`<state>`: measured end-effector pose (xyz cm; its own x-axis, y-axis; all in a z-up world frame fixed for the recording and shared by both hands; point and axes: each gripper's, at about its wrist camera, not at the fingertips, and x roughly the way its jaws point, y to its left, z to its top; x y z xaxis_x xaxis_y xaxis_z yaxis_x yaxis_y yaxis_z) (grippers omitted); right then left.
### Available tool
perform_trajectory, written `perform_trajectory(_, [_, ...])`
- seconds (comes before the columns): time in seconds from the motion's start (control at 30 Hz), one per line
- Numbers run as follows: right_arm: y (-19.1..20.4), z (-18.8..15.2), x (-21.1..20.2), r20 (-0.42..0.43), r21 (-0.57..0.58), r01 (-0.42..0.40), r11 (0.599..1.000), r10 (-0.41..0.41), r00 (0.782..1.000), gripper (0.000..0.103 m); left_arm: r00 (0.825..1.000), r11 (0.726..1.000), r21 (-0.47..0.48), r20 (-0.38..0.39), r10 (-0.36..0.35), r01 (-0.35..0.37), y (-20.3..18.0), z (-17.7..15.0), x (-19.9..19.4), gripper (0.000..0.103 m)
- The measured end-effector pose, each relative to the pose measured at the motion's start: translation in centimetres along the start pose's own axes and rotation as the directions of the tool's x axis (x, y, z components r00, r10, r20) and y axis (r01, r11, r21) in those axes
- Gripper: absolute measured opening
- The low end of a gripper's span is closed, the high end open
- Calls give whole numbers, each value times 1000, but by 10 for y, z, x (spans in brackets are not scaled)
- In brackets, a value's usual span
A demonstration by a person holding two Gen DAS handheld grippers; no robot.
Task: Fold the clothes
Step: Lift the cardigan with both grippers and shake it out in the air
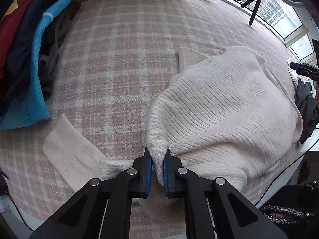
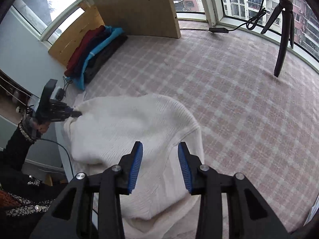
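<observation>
A cream ribbed sweater (image 1: 225, 103) lies bunched on the pink plaid cloth (image 1: 123, 55). My left gripper (image 1: 158, 155) is shut on a fold of the sweater's edge and lifts it a little. One sleeve with a flat cuff (image 1: 67, 155) trails to the left. In the right wrist view the same sweater (image 2: 129, 123) lies below my right gripper (image 2: 160, 149), which is open and empty just above it. The left gripper (image 2: 76, 114) shows there at the sweater's far left edge.
A stack of folded clothes, red, navy and bright blue (image 1: 37, 59), lies at the left, also in the right wrist view (image 2: 93, 49). A wooden board (image 2: 137, 6) stands behind. A black tripod (image 2: 283, 39) and cable stand near the windows. Dark clothing (image 1: 305, 107) lies at the right edge.
</observation>
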<state>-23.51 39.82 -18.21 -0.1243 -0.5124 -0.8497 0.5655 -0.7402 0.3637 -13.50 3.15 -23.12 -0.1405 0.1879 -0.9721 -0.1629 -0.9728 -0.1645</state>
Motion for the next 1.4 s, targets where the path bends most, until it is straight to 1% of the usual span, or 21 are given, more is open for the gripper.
perform_trajectory(0.07, [-15, 21, 20, -20, 4, 34, 999, -34, 999, 36, 1000, 1000, -18, -3, -6, 6, -3, 8, 8, 9])
perform_trajectory(0.17, [-24, 44, 46, -47, -54, 47, 997, -49, 998, 36, 1000, 999, -32, -7, -4, 4, 3, 8, 6, 9])
perform_trajectory(0.23, [-25, 53, 70, -99, -101, 49, 994, -59, 993, 36, 1000, 999, -32, -11, -1, 1, 8, 6, 2, 9])
perform_trajectory(0.33, [-23, 55, 98, -188, -159, 43, 986, -73, 979, 36, 1000, 1000, -30, -15, 3, -3, 5, 10, 8, 9])
perform_trajectory(0.37, [-21, 53, 102, -203, -178, 39, 983, -76, 976, 37, 1000, 1000, -31, -17, 4, -5, 5, 11, 9, 9])
perform_trajectory(0.4, [-17, 51, 100, -182, -205, 40, 978, -78, 980, 37, 1000, 999, -33, -17, 2, -3, 5, 11, 9, 9])
perform_trajectory(0.47, [-12, 43, 100, -223, -213, 7, 977, -56, 973, 37, 1000, 999, -36, -17, -2, 1, 4, 13, 10, 9])
perform_trajectory(0.57, [-3, 29, 97, -215, -263, 45, 964, -104, 971, 34, 999, 999, -42, -30, -19, 18, 1, 13, 13, 16])
perform_trajectory(0.63, [-2, 25, 95, -204, -260, 77, 963, -133, 970, 14, 1000, 999, -50, -27, -12, 11, 1, 15, 15, 21])
perform_trajectory(0.7, [-6, 24, 91, -192, -212, 85, 974, -127, 973, 10, 1000, 999, -34, -8, 11, -11, -1, 20, 17, 20])
perform_trajectory(0.73, [-8, 23, 89, -186, -189, 90, 978, -125, 975, 8, 999, 999, -29, -3, 35, -35, -2, 21, 18, 17])
perform_trajectory(0.8, [-3, 20, 82, -161, -184, 120, 976, -150, 976, 7, 999, 998, -42, -3, 42, -42, -2, 21, 19, 12])
perform_trajectory(0.87, [9, 16, 65, -107, -198, 153, 968, -177, 978, 7, 997, 997, -31, 32, 73, -72, -6, 19, 10, 11])
perform_trajectory(0.93, [18, 16, 37, -30, -172, 190, 967, -197, 980, 6, 991, 995, -18, 86, 100, -98, -10, 23, -12, 11])
perform_trajectory(1.0, [26, 20, -2, 67, -130, 239, 962, -232, 970, 6, 974, 992, -6, 188, 128, -129, -15, 34, -55, 11])
perform_trajectory(1.07, [37, 26, -50, 188, -100, 293, 951, -271, 944, 6, 941, 986, 2, 298, 158, -166, -20, 47, -103, 11])
perform_trajectory(1.13, [57, 35, -105, 318, -49, 343, 938, -311, 896, 6, 890, 979, 5, 416, 185, -206, -23, 64, -157, 11])
perform_trajectory(1.17, [67, 40, -133, 383, -29, 357, 934, -320, 867, 6, 858, 973, 13, 475, 196, -229, -29, 70, -187, 11])
perform_trajectory(1.2, [81, 45, -162, 453, -17, 376, 927, -328, 829, 6, 820, 967, 23, 535, 204, -255, -36, 74, -218, 11])
perform_trajectory(1.3, [131, 42, -242, 607, -20, 461, 887, -355, 711, 6, 683, 940, 30, 694, 226, -341, -59, 75, -302, 11])
perform_trajectory(1.4, [177, 33, -305, 707, 1, 522, 853, -370, 603, 6, 569, 930, 12, 794, 215, -367, -73, 62, -375, 11])
